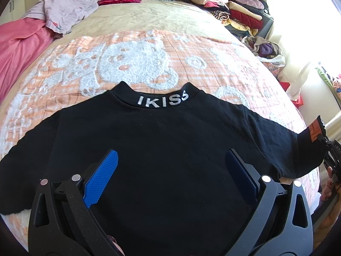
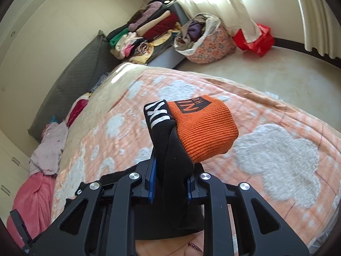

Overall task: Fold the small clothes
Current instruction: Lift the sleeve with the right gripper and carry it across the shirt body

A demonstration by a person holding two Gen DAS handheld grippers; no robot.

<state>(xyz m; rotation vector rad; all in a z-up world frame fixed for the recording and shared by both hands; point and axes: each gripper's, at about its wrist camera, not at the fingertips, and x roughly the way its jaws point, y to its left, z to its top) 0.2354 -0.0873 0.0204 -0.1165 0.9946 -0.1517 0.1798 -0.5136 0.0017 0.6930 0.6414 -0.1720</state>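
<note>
A small black top [image 1: 170, 140] with "IKISS" in white on its collar lies flat, front down, on the orange-and-white blanket [image 1: 136, 64] of the bed. My left gripper [image 1: 171, 152] hovers open just over the middle of the top, with nothing between its blue pads [image 1: 100, 179]. At the right edge of the left wrist view, the right gripper [image 1: 321, 138] holds the end of the top's right sleeve. In the right wrist view, my right gripper [image 2: 172, 170] is shut on that black sleeve. The sleeve's orange ribbed cuff [image 2: 204, 128] sticks up past the fingers, lifted off the blanket.
A stack of folded clothes [image 1: 230, 6] sits at the head of the bed on the right. Loose pink garments [image 1: 64, 10] lie at the back left. A fabric basket [image 2: 213, 47] full of clothes and a red box [image 2: 255, 40] stand on the floor beside the bed.
</note>
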